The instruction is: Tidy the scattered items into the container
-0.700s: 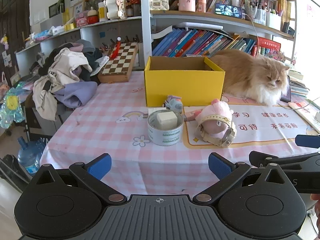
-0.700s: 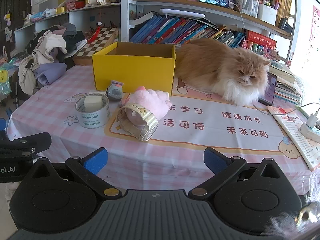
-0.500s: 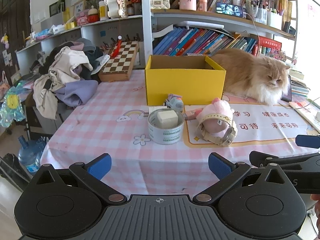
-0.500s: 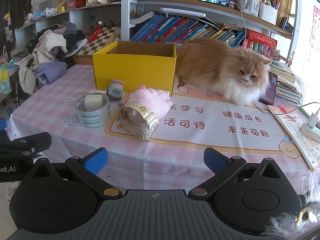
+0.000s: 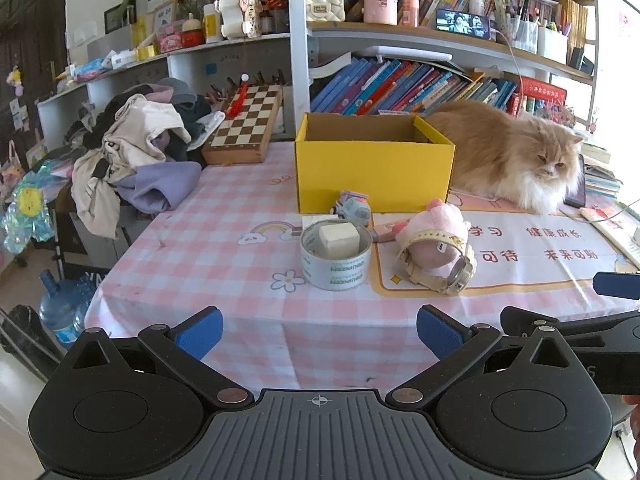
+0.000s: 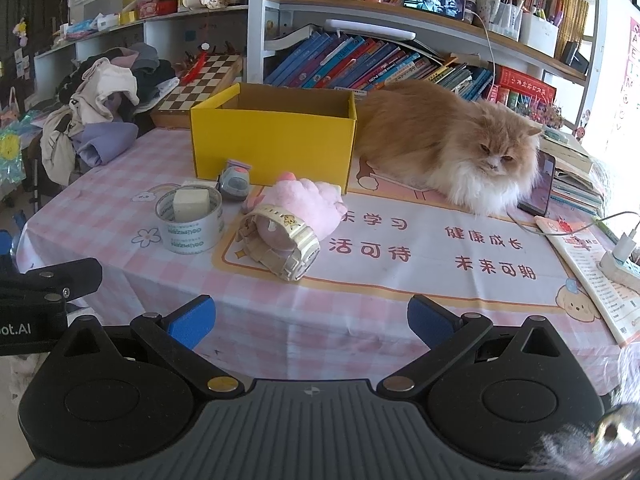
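Observation:
An open yellow box (image 5: 374,170) (image 6: 272,140) stands mid-table. In front of it lie a tape roll (image 5: 335,268) (image 6: 189,231) with a white eraser block (image 5: 339,239) inside, a small grey toy car (image 5: 354,209) (image 6: 235,185), and a pink plush (image 5: 434,236) (image 6: 308,208) with a cream wristwatch (image 5: 440,276) (image 6: 286,250) wrapped round it. My left gripper (image 5: 318,330) is open and empty, short of the table's front edge. My right gripper (image 6: 310,322) is open and empty, also at the front edge.
An orange cat (image 5: 508,156) (image 6: 444,148) lies right of the box. A chessboard (image 5: 244,124) and a clothes pile (image 5: 136,160) sit at the left. A phone (image 6: 538,196), a booklet (image 6: 592,276) and a charger (image 6: 624,256) lie at the right. Bookshelves stand behind.
Both grippers have edged slightly toward the table; the objects look a little nearer. Nothing on the table has moved.

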Available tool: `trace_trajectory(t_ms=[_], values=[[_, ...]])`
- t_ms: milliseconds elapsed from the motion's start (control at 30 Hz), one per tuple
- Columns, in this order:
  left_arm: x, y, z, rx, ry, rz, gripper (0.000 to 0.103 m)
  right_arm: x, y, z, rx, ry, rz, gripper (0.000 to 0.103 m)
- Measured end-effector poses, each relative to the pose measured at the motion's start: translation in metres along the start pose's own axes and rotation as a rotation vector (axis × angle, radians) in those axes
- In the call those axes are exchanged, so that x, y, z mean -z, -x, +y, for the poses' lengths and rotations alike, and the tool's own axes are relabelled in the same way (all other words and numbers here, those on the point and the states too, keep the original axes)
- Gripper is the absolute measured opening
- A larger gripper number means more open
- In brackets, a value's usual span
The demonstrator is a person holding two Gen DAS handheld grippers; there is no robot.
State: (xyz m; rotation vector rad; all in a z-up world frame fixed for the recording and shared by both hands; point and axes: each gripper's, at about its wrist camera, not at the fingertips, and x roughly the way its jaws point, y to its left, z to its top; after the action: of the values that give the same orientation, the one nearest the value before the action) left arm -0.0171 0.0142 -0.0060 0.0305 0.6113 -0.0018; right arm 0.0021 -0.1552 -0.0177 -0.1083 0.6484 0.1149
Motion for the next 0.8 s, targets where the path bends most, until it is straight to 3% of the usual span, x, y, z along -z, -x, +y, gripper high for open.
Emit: trace_trajectory(t_ms=[800], values=[[-0.01,-0.008,-0.002,0.001,-0.006,0.024,0.103,-0.002,-0.003,-0.002,0.0,-0.017,0.006,0.103]])
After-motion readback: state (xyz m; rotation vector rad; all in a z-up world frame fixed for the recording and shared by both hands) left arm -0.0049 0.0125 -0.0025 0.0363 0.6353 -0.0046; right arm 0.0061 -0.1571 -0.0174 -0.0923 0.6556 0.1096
